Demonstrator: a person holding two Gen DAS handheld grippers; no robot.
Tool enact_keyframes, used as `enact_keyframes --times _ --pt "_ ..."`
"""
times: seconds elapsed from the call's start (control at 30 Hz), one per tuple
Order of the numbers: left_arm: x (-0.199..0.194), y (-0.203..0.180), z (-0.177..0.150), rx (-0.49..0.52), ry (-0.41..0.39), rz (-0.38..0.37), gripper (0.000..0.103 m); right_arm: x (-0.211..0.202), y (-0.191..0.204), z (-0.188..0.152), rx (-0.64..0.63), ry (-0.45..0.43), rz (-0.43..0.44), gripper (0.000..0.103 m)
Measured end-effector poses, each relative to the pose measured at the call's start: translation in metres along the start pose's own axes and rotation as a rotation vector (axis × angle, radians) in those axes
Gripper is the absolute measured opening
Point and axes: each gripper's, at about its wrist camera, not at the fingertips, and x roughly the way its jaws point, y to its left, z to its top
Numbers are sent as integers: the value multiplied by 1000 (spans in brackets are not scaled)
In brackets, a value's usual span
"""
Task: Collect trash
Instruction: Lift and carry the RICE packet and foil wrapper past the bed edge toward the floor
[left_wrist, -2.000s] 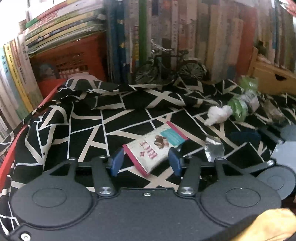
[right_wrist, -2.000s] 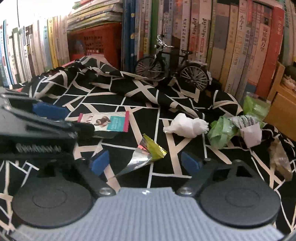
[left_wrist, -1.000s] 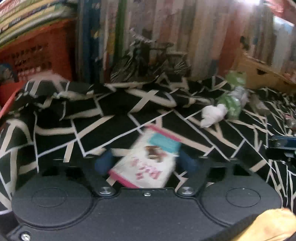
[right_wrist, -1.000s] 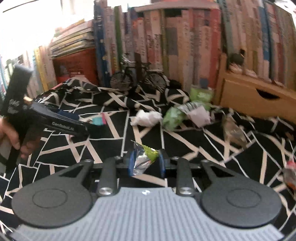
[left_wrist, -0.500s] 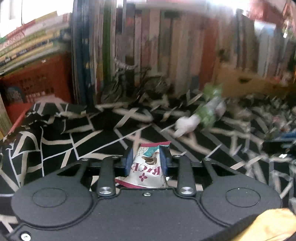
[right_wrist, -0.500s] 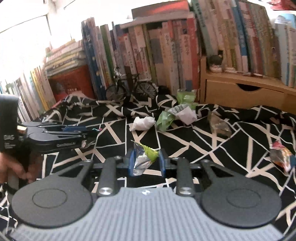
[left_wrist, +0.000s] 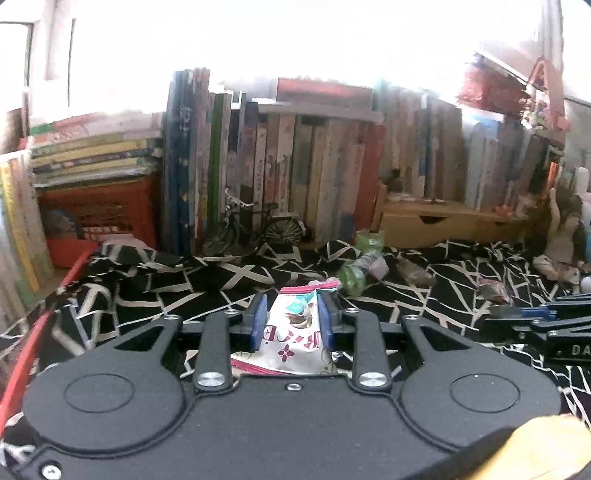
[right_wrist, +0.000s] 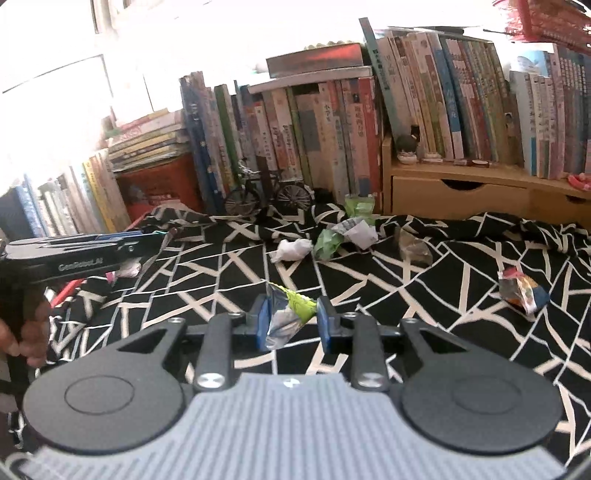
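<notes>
My left gripper (left_wrist: 291, 319) is shut on a white, pink-edged rice snack wrapper (left_wrist: 291, 339), held above the black-and-white cloth (left_wrist: 147, 299). The right gripper (right_wrist: 291, 321) is shut on a crumpled silver and lime foil wrapper (right_wrist: 286, 314), also lifted off the cloth. Loose trash lies further back: a white tissue wad (right_wrist: 291, 249), green wrappers (right_wrist: 328, 242), a white paper scrap (right_wrist: 360, 232), a clear plastic piece (right_wrist: 413, 247) and a colourful crumpled wrapper (right_wrist: 522, 290). The left gripper (right_wrist: 88, 245) shows at the left of the right wrist view, held by a hand (right_wrist: 29, 332).
A row of books (right_wrist: 332, 122) lines the back, with a model bicycle (right_wrist: 267, 194) in front of it. An orange crate (left_wrist: 96, 214) stands back left and a wooden drawer unit (right_wrist: 480, 192) back right. A red edge (left_wrist: 22, 354) borders the cloth on the left.
Both grippers closed on their wrappers and lifted them off the cloth, pulling up and back, so more of the shelf and cloth shows now.
</notes>
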Motion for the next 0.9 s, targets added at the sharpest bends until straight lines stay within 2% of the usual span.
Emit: enact_keyframes --times 0.23,0.37,0.9 --pt "-91 -11 -18 35 -59 1 27 -48 17 -11 11 -43 -20 32" --pt "-140 -13 -35 21 -55 0 27 -78 31 -20 7 -74 -33 32" --pt "-275 -4 -99 -56 -119 -1 27 -178 118 -74 -55 -109 3 33"
